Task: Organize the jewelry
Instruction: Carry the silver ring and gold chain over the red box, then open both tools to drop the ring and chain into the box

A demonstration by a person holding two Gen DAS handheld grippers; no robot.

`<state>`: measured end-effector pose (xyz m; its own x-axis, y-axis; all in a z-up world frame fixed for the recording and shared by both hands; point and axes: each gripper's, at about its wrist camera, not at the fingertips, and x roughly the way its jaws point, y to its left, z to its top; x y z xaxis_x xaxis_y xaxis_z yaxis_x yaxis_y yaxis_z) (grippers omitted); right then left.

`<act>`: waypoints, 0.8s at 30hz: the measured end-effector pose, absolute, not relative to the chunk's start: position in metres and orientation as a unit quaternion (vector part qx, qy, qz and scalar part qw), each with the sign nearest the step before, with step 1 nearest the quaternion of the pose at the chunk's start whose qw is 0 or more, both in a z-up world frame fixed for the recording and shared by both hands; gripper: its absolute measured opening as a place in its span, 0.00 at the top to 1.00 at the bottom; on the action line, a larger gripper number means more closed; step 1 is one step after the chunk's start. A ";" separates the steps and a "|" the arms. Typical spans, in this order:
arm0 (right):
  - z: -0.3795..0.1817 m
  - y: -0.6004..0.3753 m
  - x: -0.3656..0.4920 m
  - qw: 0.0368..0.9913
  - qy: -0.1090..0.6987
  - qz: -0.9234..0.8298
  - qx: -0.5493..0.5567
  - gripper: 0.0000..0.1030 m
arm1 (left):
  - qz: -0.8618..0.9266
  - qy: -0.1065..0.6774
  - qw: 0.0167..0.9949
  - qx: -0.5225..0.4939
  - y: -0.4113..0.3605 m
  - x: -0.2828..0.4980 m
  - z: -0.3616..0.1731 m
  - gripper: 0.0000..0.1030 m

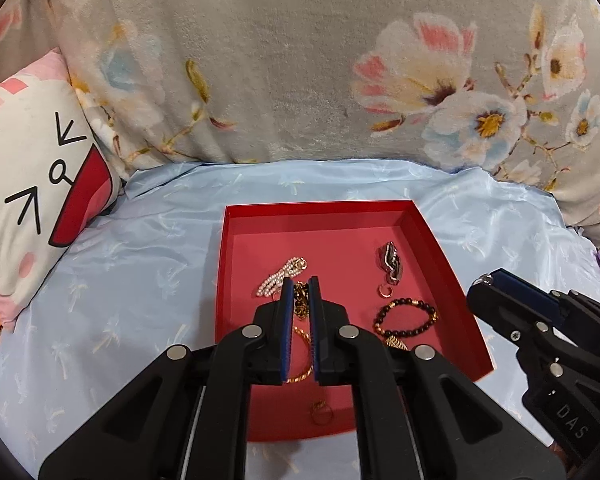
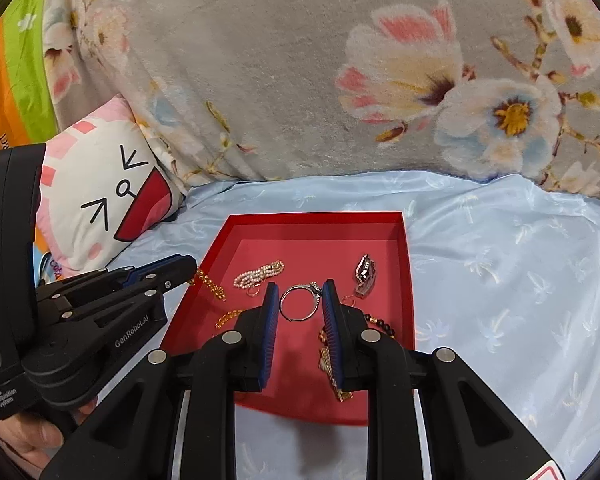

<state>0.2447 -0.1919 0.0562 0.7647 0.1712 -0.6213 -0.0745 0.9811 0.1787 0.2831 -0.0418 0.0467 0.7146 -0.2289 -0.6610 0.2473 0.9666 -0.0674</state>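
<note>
A red tray (image 1: pixel 236 264) (image 2: pixel 406 280) lies on light blue bedding and holds jewelry. My left gripper (image 1: pixel 300 288) is shut on a gold chain (image 1: pixel 300 304) that hangs from its tips into the tray; it also shows in the right wrist view (image 2: pixel 210 282). My right gripper (image 2: pixel 300 294) is shut on a silver ring (image 2: pixel 298 302) held above the tray. In the tray lie a pearl bracelet (image 1: pixel 280 276) (image 2: pixel 258 274), a silver clasp piece (image 1: pixel 392 264) (image 2: pixel 364 274), a dark bead bracelet (image 1: pixel 406 318), a small ear cuff (image 1: pixel 386 291) and a gold ring (image 1: pixel 322 414).
A white cartoon-face pillow (image 1: pixel 32 184) (image 2: pixel 104 196) lies at the left. A grey floral blanket (image 1: pixel 300 60) rises behind the tray. Light blue sheet (image 1: pixel 120 300) surrounds the tray. A gold watch band (image 2: pixel 332 372) hangs by the right finger.
</note>
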 end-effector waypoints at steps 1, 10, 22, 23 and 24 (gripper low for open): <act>0.054 -0.192 0.250 0.936 0.339 0.065 0.072 0.80 | -0.127 0.356 0.926 0.013 -0.043 0.288 0.045 0.94; 0.025 -0.195 0.296 0.925 0.368 0.060 0.074 0.80 | -0.122 0.370 0.921 0.016 -0.052 0.319 0.024 0.94; -0.006 -0.190 0.324 0.914 0.395 0.055 0.067 0.80 | -0.112 0.391 0.913 0.014 -0.052 0.341 -0.004 0.94; -0.009 -0.190 0.325 0.914 0.397 0.054 0.067 0.80 | -0.110 0.391 0.913 0.016 -0.053 0.341 -0.006 0.94; -0.010 -0.190 0.327 0.914 0.398 0.053 0.066 0.80 | -0.107 0.391 0.914 0.018 -0.053 0.342 -0.007 0.94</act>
<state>0.3265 -0.1900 -0.0097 0.6781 0.1494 -0.7196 -0.0451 0.9857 0.1622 0.3421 -0.0531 -0.0073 0.6709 -0.1815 -0.7190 0.2099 0.9764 -0.0507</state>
